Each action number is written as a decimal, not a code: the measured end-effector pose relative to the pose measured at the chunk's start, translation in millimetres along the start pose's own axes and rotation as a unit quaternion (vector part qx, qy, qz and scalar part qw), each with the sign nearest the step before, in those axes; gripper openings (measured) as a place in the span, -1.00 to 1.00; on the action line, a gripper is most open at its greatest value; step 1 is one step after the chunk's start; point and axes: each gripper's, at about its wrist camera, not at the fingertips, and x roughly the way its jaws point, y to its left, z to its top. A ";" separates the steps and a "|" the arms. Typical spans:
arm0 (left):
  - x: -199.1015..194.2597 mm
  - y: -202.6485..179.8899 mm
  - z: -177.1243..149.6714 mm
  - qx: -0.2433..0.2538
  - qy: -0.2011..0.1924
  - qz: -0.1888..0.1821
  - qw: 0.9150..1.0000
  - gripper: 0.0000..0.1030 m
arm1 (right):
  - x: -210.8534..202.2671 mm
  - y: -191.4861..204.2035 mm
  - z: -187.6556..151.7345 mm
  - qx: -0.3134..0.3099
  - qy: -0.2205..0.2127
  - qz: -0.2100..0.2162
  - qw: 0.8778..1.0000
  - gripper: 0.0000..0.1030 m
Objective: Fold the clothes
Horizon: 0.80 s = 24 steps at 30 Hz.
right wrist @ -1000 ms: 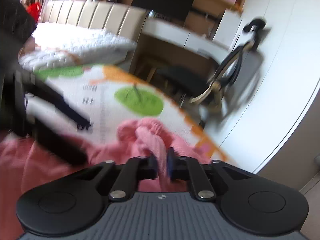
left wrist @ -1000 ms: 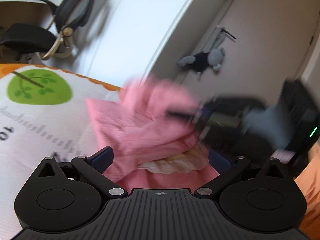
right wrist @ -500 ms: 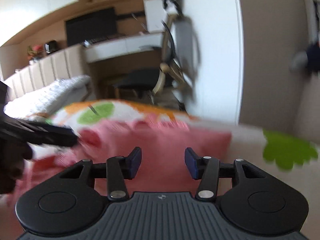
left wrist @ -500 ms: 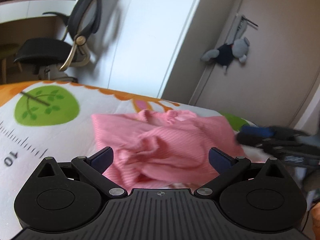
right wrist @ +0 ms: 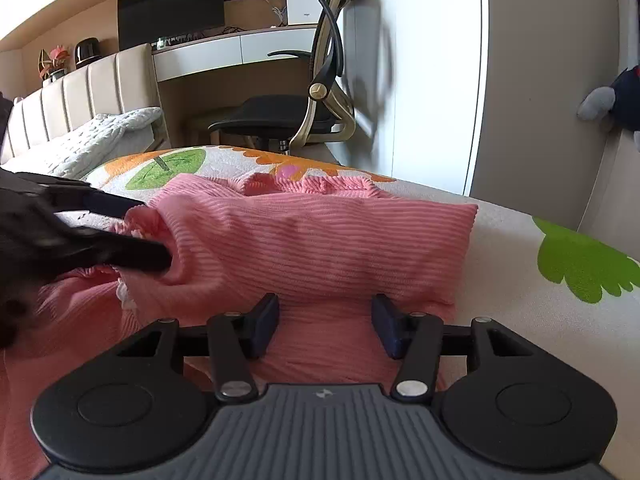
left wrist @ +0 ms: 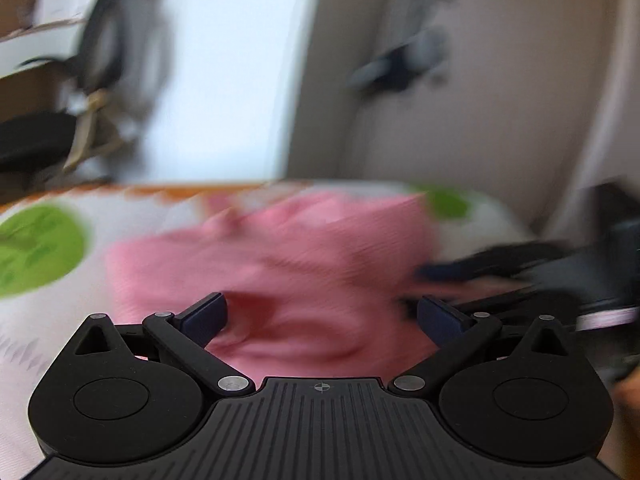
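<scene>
Only the sharp right wrist view shows the ribbed pink knit garment (right wrist: 320,240) folded on the leaf-printed white bedspread (right wrist: 520,320), just ahead of the spread right gripper (right wrist: 325,326); the left gripper (left wrist: 322,316), also spread, reaches its left end.

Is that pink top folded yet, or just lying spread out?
Partly folded: the pink top has one layer doubled over itself into a thick band, with bunched fabric loose at its left end.

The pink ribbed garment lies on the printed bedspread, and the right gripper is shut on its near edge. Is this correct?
Not quite. The right gripper is open, its jaws apart over the pink ribbed garment, as the right wrist view shows. The garment does lie on the printed bedspread.
</scene>
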 end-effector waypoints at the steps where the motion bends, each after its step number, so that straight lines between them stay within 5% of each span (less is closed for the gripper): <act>1: -0.5 11.7 -2.0 -0.006 -0.006 0.038 0.999 1.00 | 1.2 0.5 2.1 -0.002 0.000 -0.001 1.000 0.03; 4: -10.1 45.6 -3.7 -0.044 -0.027 0.097 0.994 1.00 | 0.2 1.9 2.4 -0.003 -0.002 0.000 1.000 0.06; 9: -34.0 44.2 -0.3 -0.051 -0.067 0.023 0.996 0.99 | -2.0 1.1 1.2 0.004 -0.006 0.001 1.000 0.11; 11: -27.0 29.9 -0.3 -0.032 -0.048 -0.001 0.998 0.92 | -2.5 1.4 0.5 0.005 -0.009 -0.002 1.000 0.13; 13: -11.0 16.8 -0.6 -0.019 -0.008 0.004 1.000 0.14 | -3.4 1.9 -0.3 0.006 -0.012 -0.005 1.000 0.18; 17: 9.8 4.5 4.4 0.003 0.024 0.024 0.999 -0.45 | -6.6 -0.5 -1.3 0.013 -0.023 -0.009 1.000 0.20; 21: 2.3 11.5 19.2 0.004 -0.013 0.049 0.999 -0.49 | -8.0 -3.1 -2.2 0.024 -0.029 -0.011 0.999 0.24; 24: 16.9 20.0 15.7 0.021 0.013 0.089 0.996 -0.20 | -6.0 -0.5 -1.1 0.018 -0.022 -0.019 0.999 0.26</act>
